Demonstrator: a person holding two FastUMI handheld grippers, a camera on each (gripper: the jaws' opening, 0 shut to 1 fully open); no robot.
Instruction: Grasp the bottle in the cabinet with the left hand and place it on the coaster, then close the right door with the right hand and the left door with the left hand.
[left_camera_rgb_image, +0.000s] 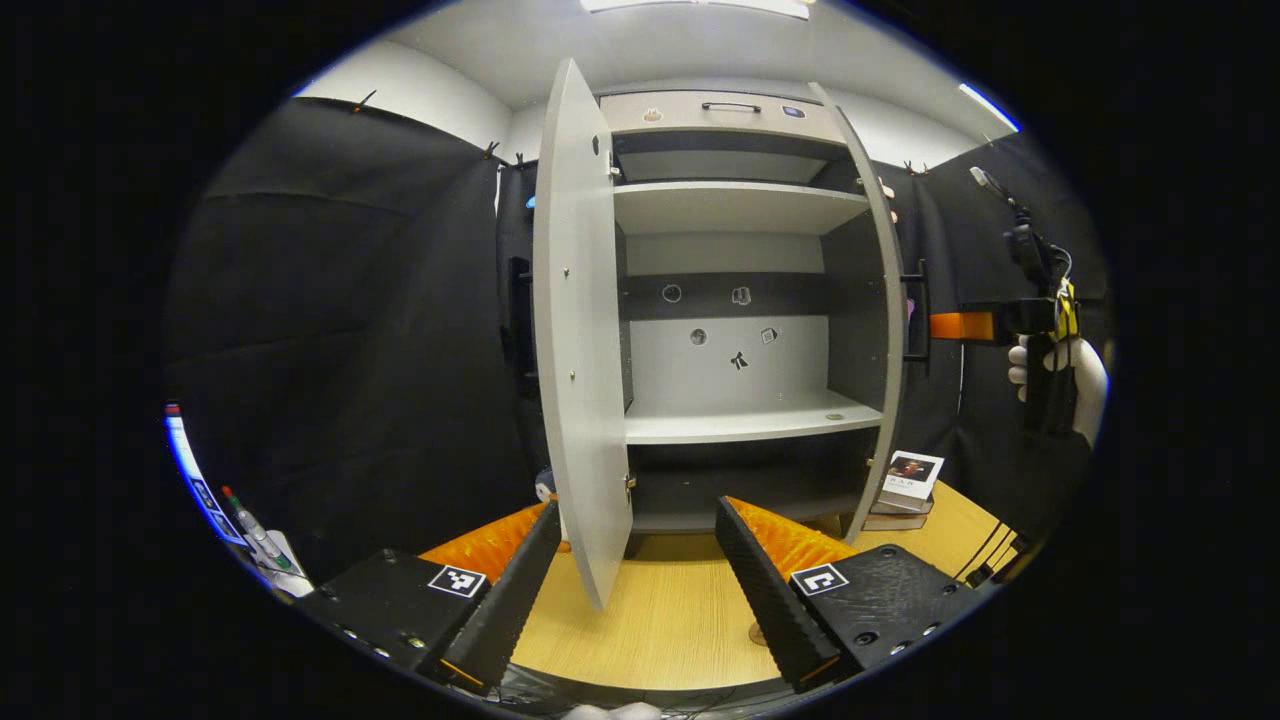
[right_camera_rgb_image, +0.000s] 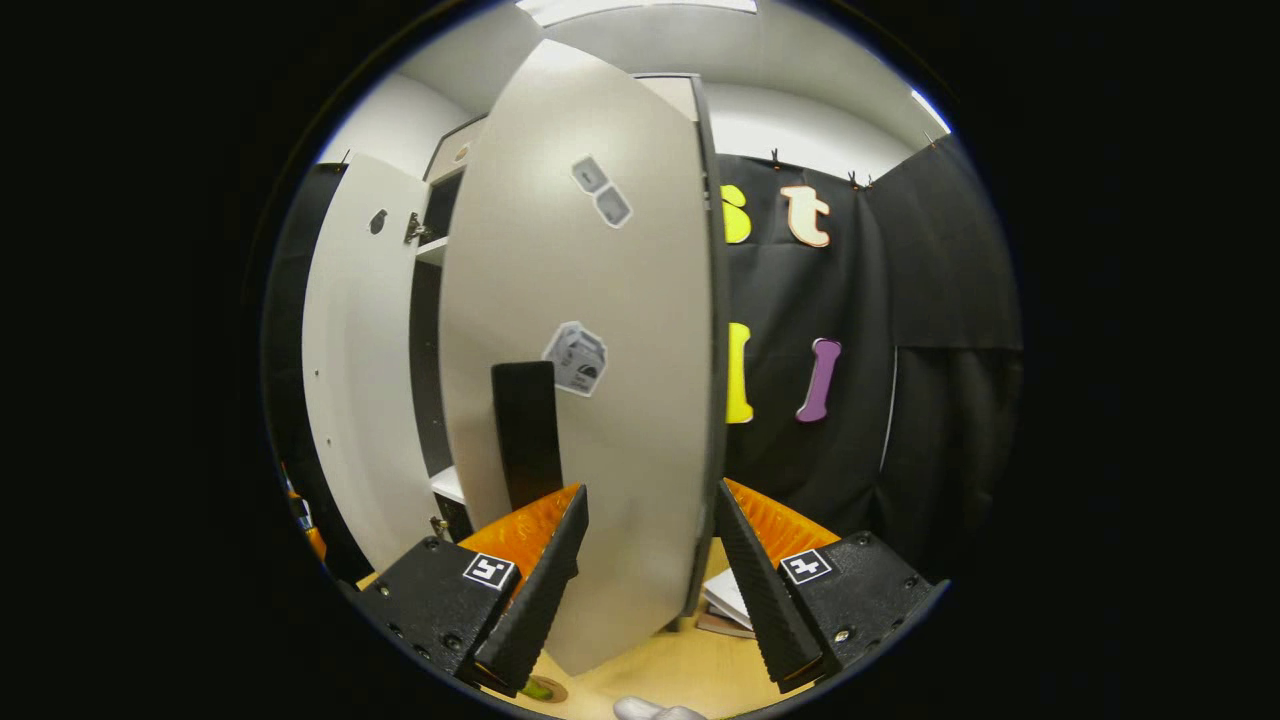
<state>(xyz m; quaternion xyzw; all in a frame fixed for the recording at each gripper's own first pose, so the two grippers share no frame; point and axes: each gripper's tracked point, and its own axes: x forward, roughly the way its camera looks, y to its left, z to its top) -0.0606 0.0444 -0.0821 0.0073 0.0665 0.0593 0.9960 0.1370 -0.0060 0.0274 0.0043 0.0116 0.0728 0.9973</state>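
**Two doors standing open, and the bottle barely in sight**

Both cabinet doors are hanging open, so the closing steps are still waiting. In the left gripper view the left door (left_camera_rgb_image: 575, 330) is swinging out edge-on toward the camera, and the left gripper (left_camera_rgb_image: 640, 570) is sitting with its jaws wide apart and nothing between them, the door's lower edge falling in the gap without touching either finger. The cabinet (left_camera_rgb_image: 735, 300) shelves are showing no bottle. In the right gripper view a small green-and-brown shape at the bottom edge (right_camera_rgb_image: 540, 688) is probably the bottle on the coaster, but it is too cropped to be sure; the left gripper view is giving only a brownish disc (left_camera_rgb_image: 758, 633) on the table (left_camera_rgb_image: 660, 610).

The right gripper (right_camera_rgb_image: 650, 570) is also spreading wide and holding nothing, facing the outer face of the right door (right_camera_rgb_image: 585, 400). The same gripper is appearing farther off in the left gripper view, held by a gloved hand (left_camera_rgb_image: 1060, 375).

The risks, as I am judging them: a finger tip pushing near the door's free edge could be slipping off into the opening; a hard shove could be making the door slam and bounce back; and the left door, swinging in low, could be clipping whatever is standing near it on the table, or the books (left_camera_rgb_image: 905, 490) by the right door could be catching that door's sweep.
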